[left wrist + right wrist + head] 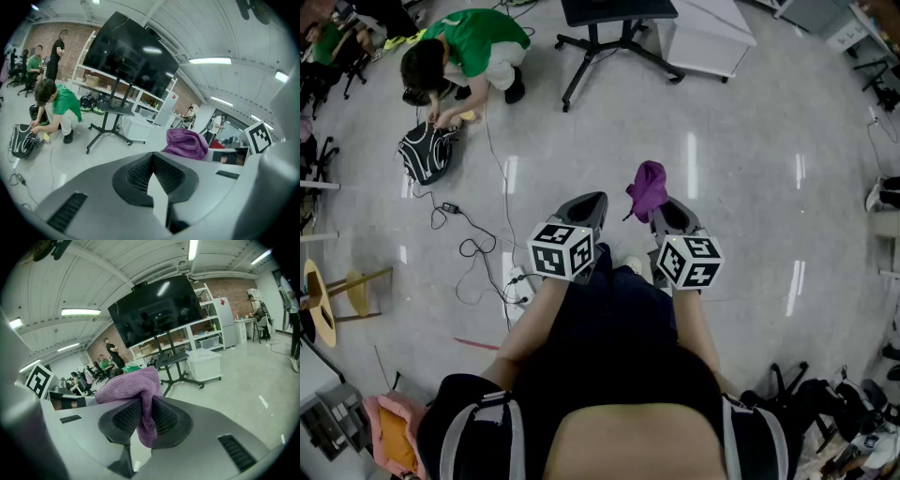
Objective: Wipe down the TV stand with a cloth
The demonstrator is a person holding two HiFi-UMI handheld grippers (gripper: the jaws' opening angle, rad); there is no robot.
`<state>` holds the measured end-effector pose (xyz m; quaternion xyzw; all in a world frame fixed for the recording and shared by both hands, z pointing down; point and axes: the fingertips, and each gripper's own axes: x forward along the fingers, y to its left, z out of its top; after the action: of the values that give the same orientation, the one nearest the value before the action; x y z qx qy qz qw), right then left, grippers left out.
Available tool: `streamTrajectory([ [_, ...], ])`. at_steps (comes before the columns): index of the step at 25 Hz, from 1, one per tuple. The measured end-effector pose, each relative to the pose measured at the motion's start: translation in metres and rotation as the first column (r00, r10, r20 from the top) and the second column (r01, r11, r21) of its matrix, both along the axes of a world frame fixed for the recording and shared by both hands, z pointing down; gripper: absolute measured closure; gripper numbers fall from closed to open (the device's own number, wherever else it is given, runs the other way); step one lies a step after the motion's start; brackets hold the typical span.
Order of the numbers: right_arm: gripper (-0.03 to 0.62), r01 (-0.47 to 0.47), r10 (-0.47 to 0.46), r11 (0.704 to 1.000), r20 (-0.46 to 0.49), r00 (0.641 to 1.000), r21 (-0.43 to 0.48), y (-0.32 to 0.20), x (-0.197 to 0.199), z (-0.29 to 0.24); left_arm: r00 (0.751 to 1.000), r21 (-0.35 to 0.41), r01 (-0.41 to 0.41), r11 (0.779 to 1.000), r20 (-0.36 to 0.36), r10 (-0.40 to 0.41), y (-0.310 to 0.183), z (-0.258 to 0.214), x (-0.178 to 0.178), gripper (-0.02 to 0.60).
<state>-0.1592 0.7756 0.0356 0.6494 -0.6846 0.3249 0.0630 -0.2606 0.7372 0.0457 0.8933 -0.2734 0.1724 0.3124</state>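
My right gripper (661, 208) is shut on a purple cloth (648, 187), which bunches above the jaws and hangs down between them (143, 414). My left gripper (592, 201) sits just left of it, jaws pressed together and holding nothing; the same cloth (186, 143) shows beyond it to the right. A large black TV (157, 310) on a rolling black stand (174, 363) is several steps ahead, also seen from the left gripper as the TV (127, 54) on its stand (111, 126). From the head view the stand's wheeled base (614, 42) lies at the top of the floor.
A person in a green top (469, 52) crouches at the upper left beside a black bag (427, 150), with cables (473, 248) trailing across the floor. A white cabinet (705, 33) stands right of the stand base. Shelving (206, 331) runs behind the TV. A wooden stool (333, 300) is at the left.
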Motion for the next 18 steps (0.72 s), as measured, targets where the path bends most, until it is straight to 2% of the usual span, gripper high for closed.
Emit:
streamTrajectory([
  [3, 0.525, 0.025, -0.02, 0.995, -0.049, 0.999, 0.1, -0.001, 0.015, -0.019, 0.999, 0.09, -0.02, 0.996, -0.028, 0.023, 0.001, -0.017, 0.026, 0.575],
  [5, 0.525, 0.023, -0.015, 0.99, -0.064, 0.998, 0.138, 0.009, 0.025, -0.025, 0.999, 0.121, -0.028, 0.992, -0.031, 0.032, 0.011, -0.02, 0.041, 0.575],
  [11, 0.525, -0.019, 0.03, 0.991, -0.081, 0.996, 0.132, 0.044, 0.054, -0.02, 0.998, 0.147, -0.031, 0.989, -0.052, 0.039, 0.048, -0.022, 0.068, 0.575],
  [18, 0.525, 0.026, -0.015, 0.989, -0.077, 0.997, 0.142, 0.066, 0.06, -0.016, 0.999, 0.144, 0.019, 0.989, -0.048, -0.012, 0.07, -0.013, 0.071, 0.575],
])
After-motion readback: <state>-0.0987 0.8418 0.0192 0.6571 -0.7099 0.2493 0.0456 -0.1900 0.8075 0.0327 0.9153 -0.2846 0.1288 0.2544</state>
